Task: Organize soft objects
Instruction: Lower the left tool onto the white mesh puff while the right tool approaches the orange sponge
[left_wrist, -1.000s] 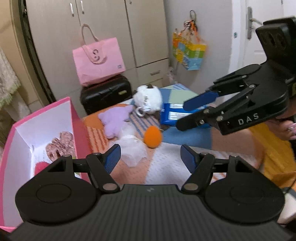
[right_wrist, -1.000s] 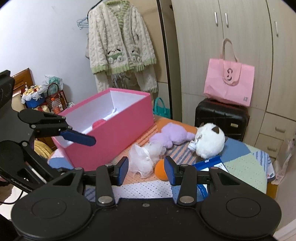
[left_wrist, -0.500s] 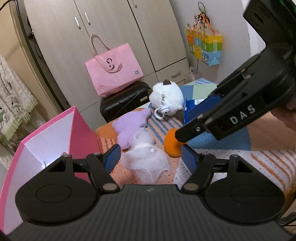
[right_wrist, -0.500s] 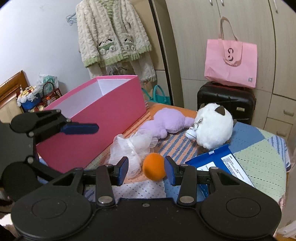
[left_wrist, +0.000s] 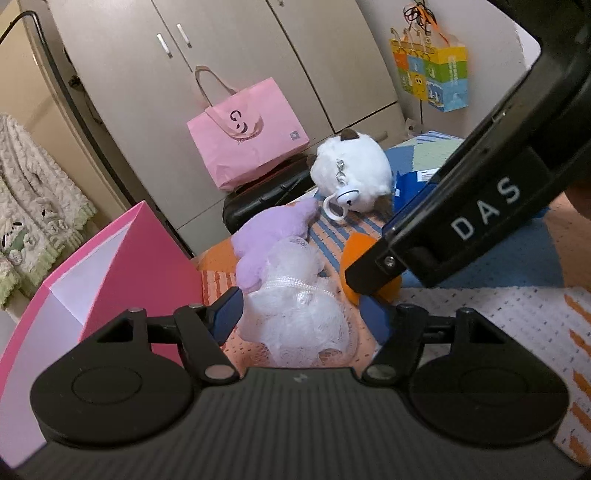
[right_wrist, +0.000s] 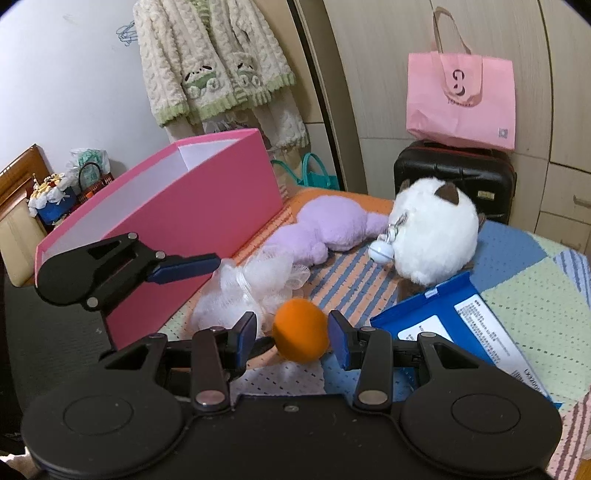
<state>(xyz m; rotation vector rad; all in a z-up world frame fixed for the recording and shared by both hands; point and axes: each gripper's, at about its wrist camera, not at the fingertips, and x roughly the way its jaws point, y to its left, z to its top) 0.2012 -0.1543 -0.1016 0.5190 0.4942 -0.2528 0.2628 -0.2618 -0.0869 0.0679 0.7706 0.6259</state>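
Note:
A white mesh bath puff (left_wrist: 295, 314) lies on the patterned bed cover, between the open jaws of my left gripper (left_wrist: 301, 314). An orange soft ball (right_wrist: 301, 334) sits between the open jaws of my right gripper (right_wrist: 292, 332), not squeezed. A purple plush (right_wrist: 325, 230) and a white round cat plush (right_wrist: 432, 236) lie beyond. The open pink box (right_wrist: 192, 206) stands at the left. The puff also shows in the right wrist view (right_wrist: 251, 284), with one of the left gripper's fingers (right_wrist: 184, 266) above it.
A blue packet (right_wrist: 461, 321) lies to the right of the ball. A black suitcase (right_wrist: 454, 177) with a pink tote bag (right_wrist: 461, 99) stands past the bed edge by the wardrobe. A knitted cardigan (right_wrist: 214, 62) hangs behind the box.
Both grippers have moved forward and down. The left one now straddles the mesh puff and the right one straddles the orange ball. Neither has shut.

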